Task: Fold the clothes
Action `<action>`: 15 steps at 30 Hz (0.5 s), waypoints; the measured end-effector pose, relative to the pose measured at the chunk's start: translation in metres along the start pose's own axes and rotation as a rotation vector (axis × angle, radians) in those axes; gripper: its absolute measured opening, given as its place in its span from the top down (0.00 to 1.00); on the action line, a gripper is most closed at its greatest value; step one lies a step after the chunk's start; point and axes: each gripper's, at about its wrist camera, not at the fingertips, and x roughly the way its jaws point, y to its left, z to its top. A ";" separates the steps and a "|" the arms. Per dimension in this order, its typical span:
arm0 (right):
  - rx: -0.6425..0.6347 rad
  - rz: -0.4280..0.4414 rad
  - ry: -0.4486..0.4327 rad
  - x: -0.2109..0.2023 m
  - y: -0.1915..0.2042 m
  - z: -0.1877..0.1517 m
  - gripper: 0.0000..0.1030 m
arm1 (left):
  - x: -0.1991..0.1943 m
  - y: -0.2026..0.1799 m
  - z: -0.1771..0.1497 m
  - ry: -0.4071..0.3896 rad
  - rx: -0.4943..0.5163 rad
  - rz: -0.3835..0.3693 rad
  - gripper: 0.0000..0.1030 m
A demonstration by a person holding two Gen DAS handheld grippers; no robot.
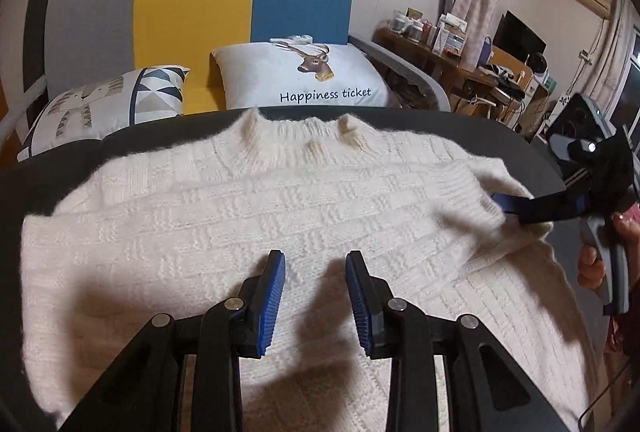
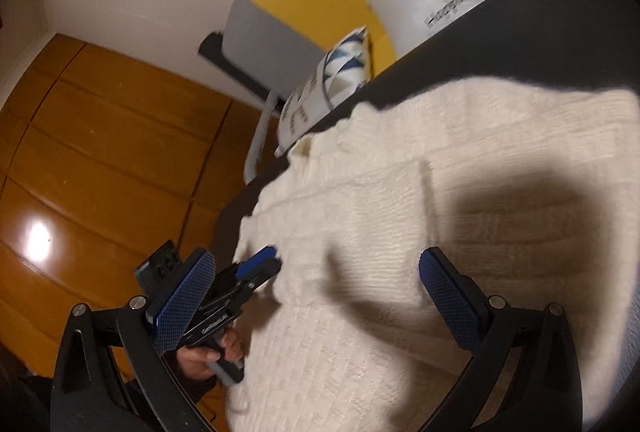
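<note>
A white knitted sweater [image 1: 248,216] lies flat on a dark table [image 1: 40,176], its collar [image 1: 304,134] at the far edge. One sleeve is folded across the body, with its cuff [image 1: 472,192] near the right side. My left gripper [image 1: 315,260] hovers over the sweater's middle, open, with nothing between its blue pads. My right gripper [image 1: 508,208] reaches in from the right, a hand on its handle, its tip at the folded cuff. In the right wrist view the right gripper [image 2: 316,260] is wide open over the sweater [image 2: 400,192], and the left gripper [image 2: 260,264] is at the sweater's left edge.
Behind the table stands a sofa [image 1: 200,4] with a grey, yellow and blue back and two cushions, a deer one [image 1: 304,76] and a triangle-patterned one [image 1: 112,100]. A cluttered wooden desk [image 1: 460,64] is at the far right. Wooden floor [image 2: 100,152] lies beside the table.
</note>
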 end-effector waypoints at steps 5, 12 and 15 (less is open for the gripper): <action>-0.049 0.033 0.094 0.011 0.009 0.000 0.00 | 0.004 0.002 0.001 0.017 -0.004 -0.012 0.69; -0.146 -0.194 0.147 0.031 0.011 -0.002 0.16 | 0.006 0.013 -0.001 0.018 -0.062 -0.071 0.69; -0.192 -0.274 0.161 0.033 0.017 -0.005 0.24 | 0.004 0.014 0.001 0.019 -0.065 -0.076 0.69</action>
